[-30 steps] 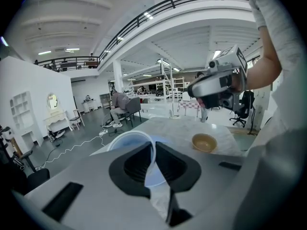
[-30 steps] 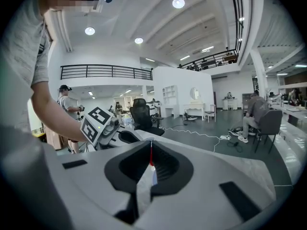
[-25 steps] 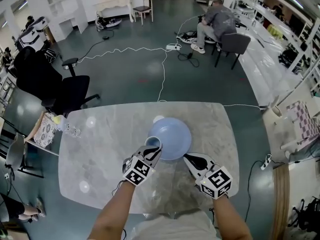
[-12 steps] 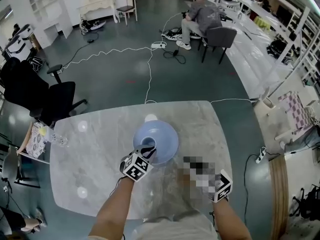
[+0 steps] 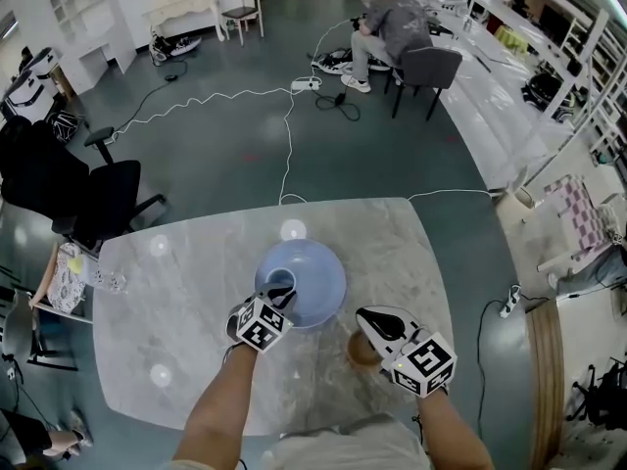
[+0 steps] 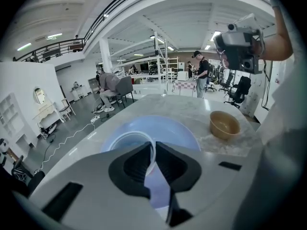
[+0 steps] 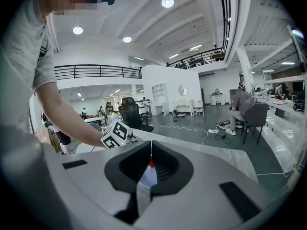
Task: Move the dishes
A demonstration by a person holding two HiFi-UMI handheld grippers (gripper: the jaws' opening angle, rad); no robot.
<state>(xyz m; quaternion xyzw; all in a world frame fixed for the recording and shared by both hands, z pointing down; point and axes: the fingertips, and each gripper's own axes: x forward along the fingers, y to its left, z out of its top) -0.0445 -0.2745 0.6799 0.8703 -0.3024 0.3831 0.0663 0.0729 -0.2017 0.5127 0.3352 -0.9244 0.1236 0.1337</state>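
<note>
Noted: the white cup (image 5: pixel 280 281) gripped by the left claw (image 5: pixel 283 298) shifted from the blue bowl's (image 5: pixel 318 287) left edge further inside. The right claw (image 5: pixel 371 317) drew back, exposing a brown bowl (image 5: pixel 360 352).
</note>
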